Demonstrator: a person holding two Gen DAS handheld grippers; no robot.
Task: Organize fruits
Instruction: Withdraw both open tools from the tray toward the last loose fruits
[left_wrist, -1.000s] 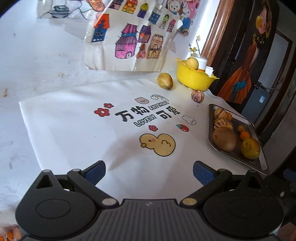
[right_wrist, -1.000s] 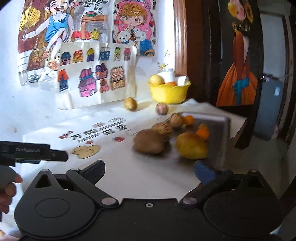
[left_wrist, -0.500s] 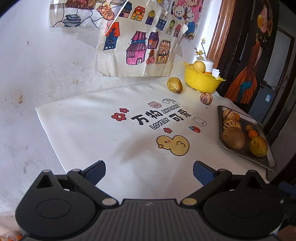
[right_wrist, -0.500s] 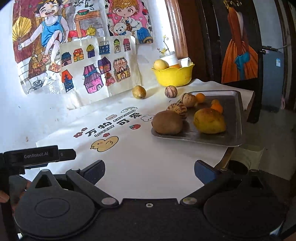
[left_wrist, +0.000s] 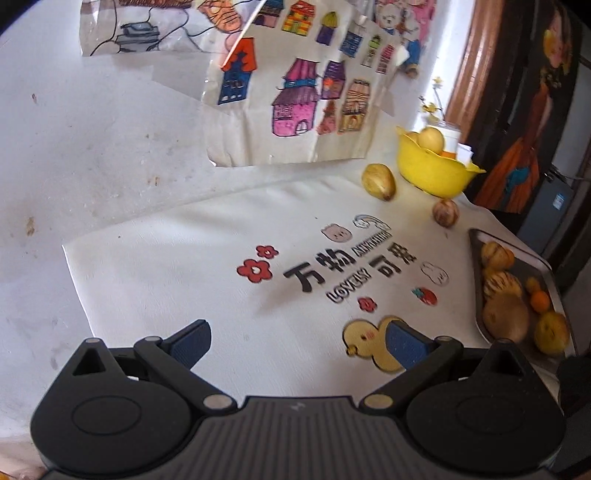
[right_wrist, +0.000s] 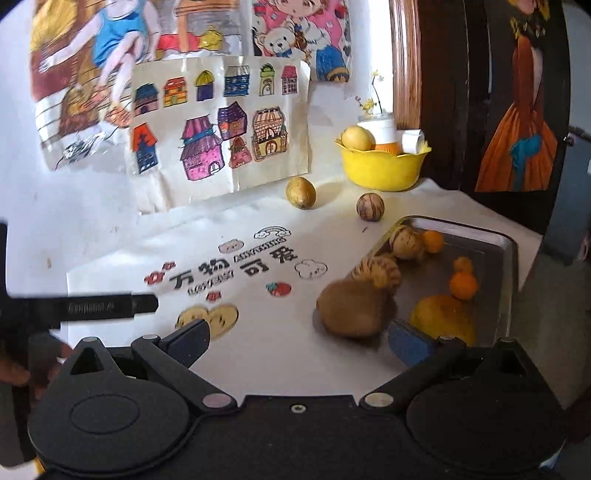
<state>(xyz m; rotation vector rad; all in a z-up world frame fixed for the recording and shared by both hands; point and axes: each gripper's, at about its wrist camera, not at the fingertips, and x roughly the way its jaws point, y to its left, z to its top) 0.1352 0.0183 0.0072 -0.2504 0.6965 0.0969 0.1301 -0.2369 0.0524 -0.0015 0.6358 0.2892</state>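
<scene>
Yellow plastic bowl (right_wrist: 382, 168) sits at the counter's far right corner, two loose fruits just beside it. We've got both tongs, left (left_wrist: 297, 345) and right (right_wrist: 299, 343), spread wide, empty; metal tray (right_wrist: 495, 243) of fruit hugs the right edge.

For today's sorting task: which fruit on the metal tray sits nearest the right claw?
The brown kiwi, the only fuzzy brown fruit, at the tray's near corner.

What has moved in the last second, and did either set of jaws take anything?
Only the cameras shifted: the right gripper has come closer to the brown fruit on the tray. Both grippers stay open and empty. Fruits, tray and yellow bowl sit where they were.
</scene>
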